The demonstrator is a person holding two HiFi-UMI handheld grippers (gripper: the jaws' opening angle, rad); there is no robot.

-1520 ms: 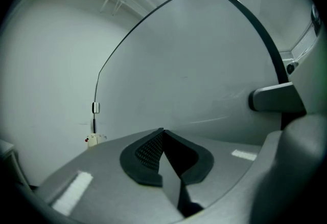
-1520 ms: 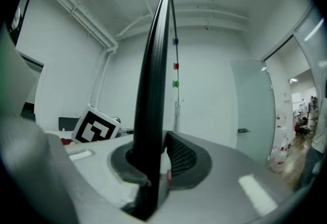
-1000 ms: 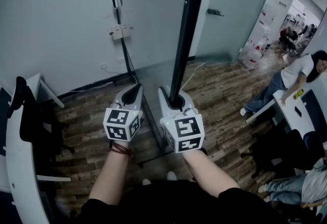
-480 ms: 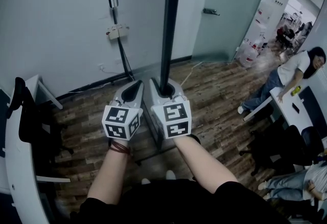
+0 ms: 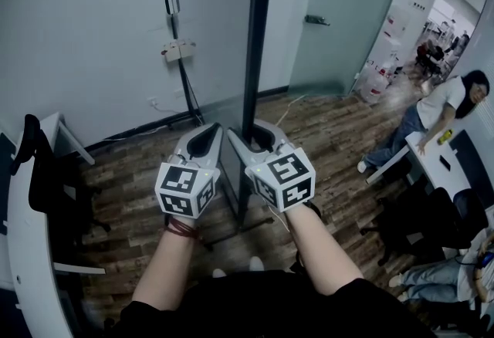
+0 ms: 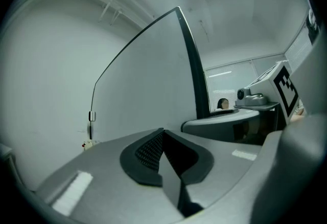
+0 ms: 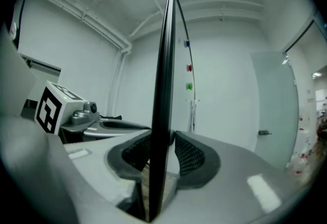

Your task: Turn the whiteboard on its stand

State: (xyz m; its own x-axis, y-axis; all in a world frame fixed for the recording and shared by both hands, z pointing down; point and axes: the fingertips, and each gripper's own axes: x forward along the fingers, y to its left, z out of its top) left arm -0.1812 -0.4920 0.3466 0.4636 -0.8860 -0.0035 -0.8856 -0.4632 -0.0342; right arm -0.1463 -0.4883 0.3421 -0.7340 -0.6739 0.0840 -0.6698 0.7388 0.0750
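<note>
**Q:** How is the right gripper [image 7: 161, 142] shown?

**A:** Its jaws have just been opened. The whiteboard [image 7: 164, 59] is seen edge-on, and its black vertical edge lies between them, unpressed. The left gripper [image 5: 205, 134], just beside, is closed on nothing.

**Q:** How is the board expected to handle?

**A:** It is judged stiff, broad and smooth, carried upright on its stand [image 5: 241, 201]. The framed edge is best gripped, not the face.

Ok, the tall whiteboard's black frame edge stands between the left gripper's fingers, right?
No: the tall whiteboard's black frame edge stands between the fingers of the right gripper, which have just been opening, as the right gripper view shows. The left gripper has its fingers together, empty.
</note>
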